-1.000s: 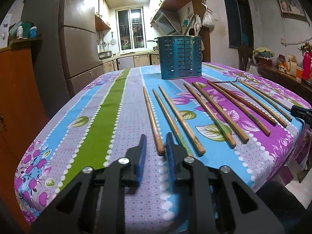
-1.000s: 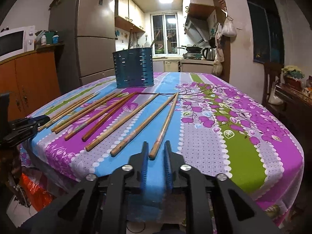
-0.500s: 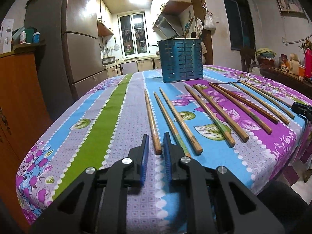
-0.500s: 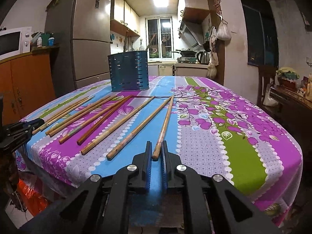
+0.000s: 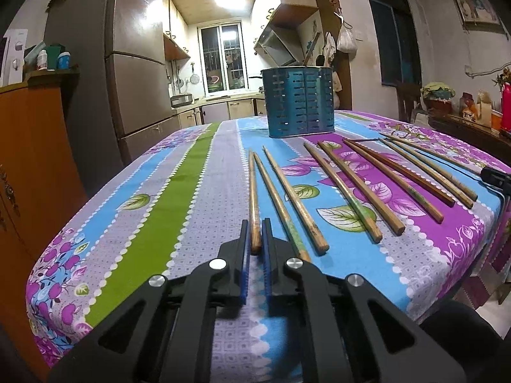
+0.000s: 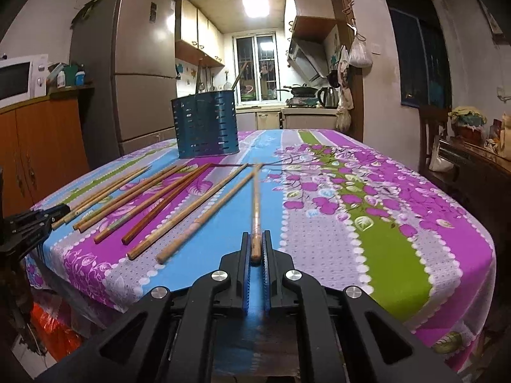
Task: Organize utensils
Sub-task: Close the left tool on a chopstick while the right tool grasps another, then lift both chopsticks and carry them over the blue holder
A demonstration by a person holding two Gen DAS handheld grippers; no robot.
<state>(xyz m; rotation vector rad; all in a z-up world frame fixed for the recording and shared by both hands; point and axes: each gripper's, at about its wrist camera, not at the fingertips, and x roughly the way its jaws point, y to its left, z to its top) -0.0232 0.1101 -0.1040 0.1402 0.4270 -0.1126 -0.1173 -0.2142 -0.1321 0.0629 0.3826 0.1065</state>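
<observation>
Chopsticks fanned near table edge, each tool apparently pinching one, bare cloth beside.

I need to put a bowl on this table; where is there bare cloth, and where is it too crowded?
Free: the green and grey stripes left of the chopstick held in the left gripper, and the flowered purple and green area right of the right gripper's chopstick. Crowded: the row of chopsticks before the blue holder.

The floral-clothed table bears wooden chopsticks and a blue holder.
</observation>
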